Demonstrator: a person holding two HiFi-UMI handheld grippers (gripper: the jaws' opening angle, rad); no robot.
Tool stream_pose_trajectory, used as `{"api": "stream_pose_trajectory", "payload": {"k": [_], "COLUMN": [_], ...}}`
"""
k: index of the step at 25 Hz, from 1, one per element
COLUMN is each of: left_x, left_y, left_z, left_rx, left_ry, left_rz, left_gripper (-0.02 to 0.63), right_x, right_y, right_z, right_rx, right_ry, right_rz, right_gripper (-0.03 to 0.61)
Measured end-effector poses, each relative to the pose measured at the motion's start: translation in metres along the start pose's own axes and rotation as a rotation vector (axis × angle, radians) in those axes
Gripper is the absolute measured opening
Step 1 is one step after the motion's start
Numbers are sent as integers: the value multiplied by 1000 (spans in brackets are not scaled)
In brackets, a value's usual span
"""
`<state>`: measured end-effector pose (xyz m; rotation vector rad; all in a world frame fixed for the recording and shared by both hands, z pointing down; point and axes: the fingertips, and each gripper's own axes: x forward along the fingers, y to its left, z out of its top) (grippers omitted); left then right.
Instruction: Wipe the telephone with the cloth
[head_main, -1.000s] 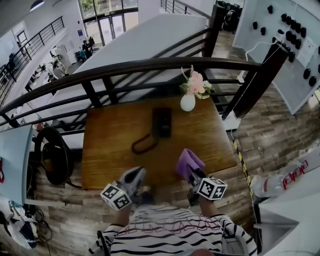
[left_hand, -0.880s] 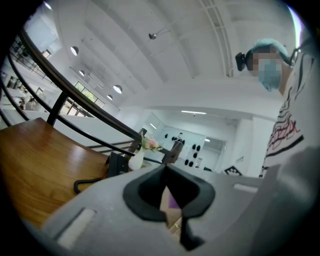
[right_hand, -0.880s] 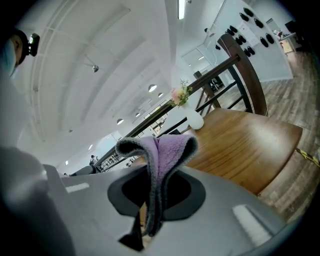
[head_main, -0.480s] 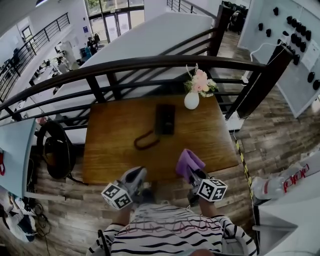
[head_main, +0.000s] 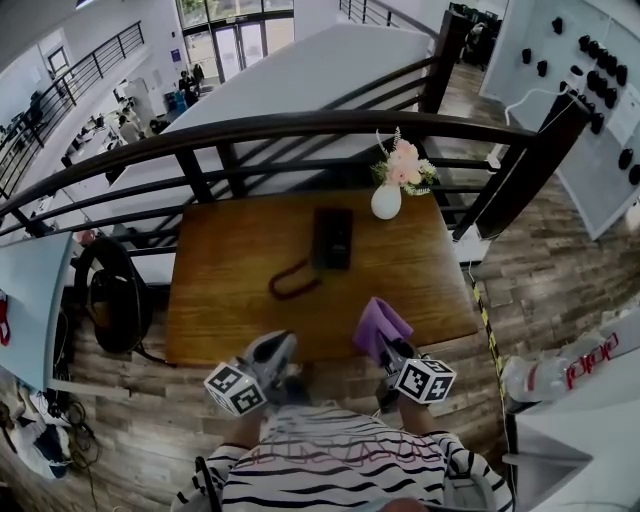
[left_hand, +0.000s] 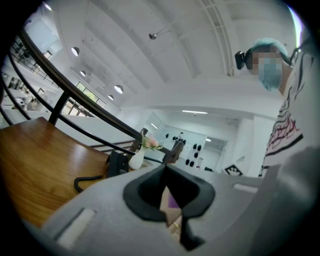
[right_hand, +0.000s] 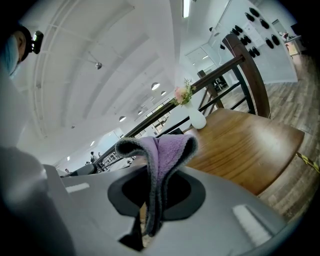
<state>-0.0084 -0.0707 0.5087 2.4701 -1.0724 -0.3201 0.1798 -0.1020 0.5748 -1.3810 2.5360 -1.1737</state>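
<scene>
A dark curved railing (head_main: 300, 128) is running just behind the wooden table (head_main: 230, 290). Wood-plank flooring (head_main: 545, 260) is spreading to the table's right, where a white board (head_main: 590, 110) is standing. Daylight is coming through glass doors (head_main: 235, 40) far behind the table.

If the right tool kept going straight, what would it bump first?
Probably the telephone, seen just past the cloth that the right tool holds. It tilts upward, though, so it might pass over.

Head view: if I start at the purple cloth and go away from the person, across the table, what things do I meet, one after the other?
purple cloth → cord → telephone → vase of flowers → railing
</scene>
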Motion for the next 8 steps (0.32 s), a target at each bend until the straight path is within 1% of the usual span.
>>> {"api": "stream_pose_trajectory", "payload": {"k": [3,8], "left_x": [0,3], "left_y": [3,9], "left_z": [-2,5], "left_rx": [15,-4], "left_ry": [1,-6], "left_rz": [-7,-2], "left_gripper": [2,2], "right_x": [2,10], "right_y": [0,3], "right_z": [0,6], "right_rx": [-3,-7], "right_ry": [1,-6], "right_rz": [2,7], "right_gripper": [35,35]}}
